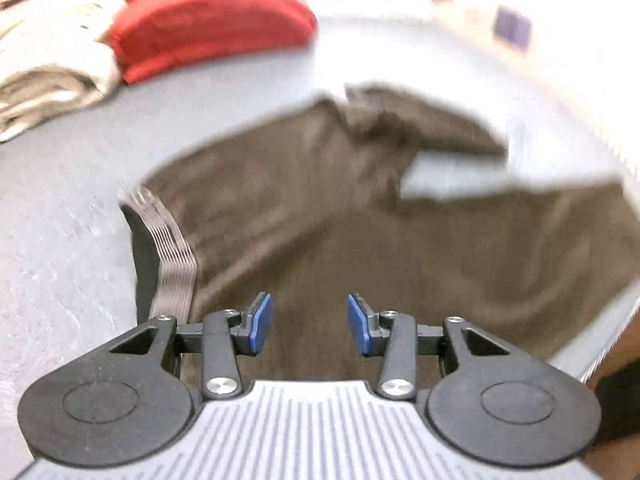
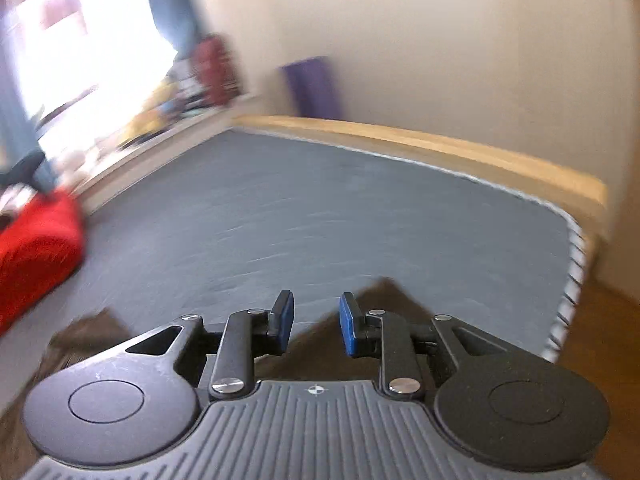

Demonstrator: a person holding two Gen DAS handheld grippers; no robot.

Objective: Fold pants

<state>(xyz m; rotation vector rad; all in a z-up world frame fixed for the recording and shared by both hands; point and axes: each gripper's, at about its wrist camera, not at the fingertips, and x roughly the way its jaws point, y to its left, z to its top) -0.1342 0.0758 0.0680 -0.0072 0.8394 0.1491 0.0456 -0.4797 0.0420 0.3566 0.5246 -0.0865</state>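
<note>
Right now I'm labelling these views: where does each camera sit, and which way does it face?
Left wrist: on the left gripper, jaws open and empty, looking down at the pants on the bed.
Right wrist: on the right gripper, open and empty, facing across the bed to the wall.
Shared: pants, bed, red cloth.
</note>
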